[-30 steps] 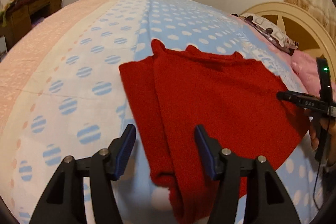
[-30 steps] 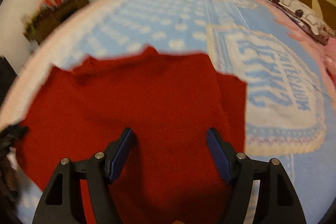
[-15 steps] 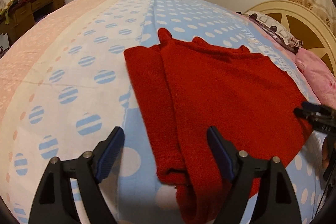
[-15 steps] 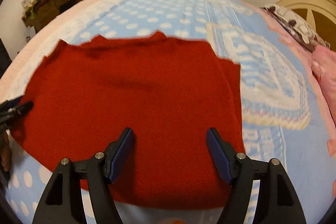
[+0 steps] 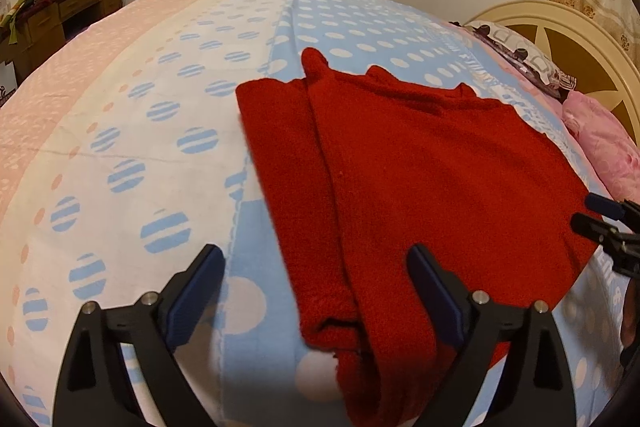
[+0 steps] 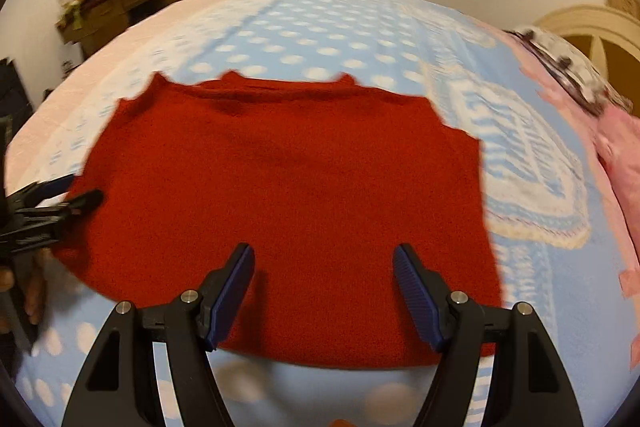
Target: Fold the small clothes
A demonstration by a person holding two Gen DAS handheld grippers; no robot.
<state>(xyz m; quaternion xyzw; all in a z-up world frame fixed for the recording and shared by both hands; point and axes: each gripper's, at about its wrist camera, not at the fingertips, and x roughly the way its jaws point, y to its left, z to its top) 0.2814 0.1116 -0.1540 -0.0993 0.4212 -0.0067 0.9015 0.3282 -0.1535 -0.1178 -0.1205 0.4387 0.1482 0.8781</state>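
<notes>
A red knitted garment (image 5: 420,179) lies flat on the bed, with one side folded over along its left edge in the left wrist view. It also fills the middle of the right wrist view (image 6: 288,195). My left gripper (image 5: 316,291) is open and empty, hovering over the garment's near left corner. My right gripper (image 6: 324,287) is open and empty, above the garment's near edge. Each gripper shows in the other's view: the right one (image 5: 604,223) at the garment's right corner, the left one (image 6: 52,203) at its left side.
The bed has a blue and white dotted blanket (image 5: 172,155) with a pink side. Pink and patterned pillows (image 5: 604,143) lie by the cream headboard (image 5: 560,35) on the right. A cluttered wooden desk (image 5: 52,11) stands at the far left by the wall.
My left gripper has opened wider and pulled back. My right gripper has drawn back toward the near edge, so more of the garment shows.
</notes>
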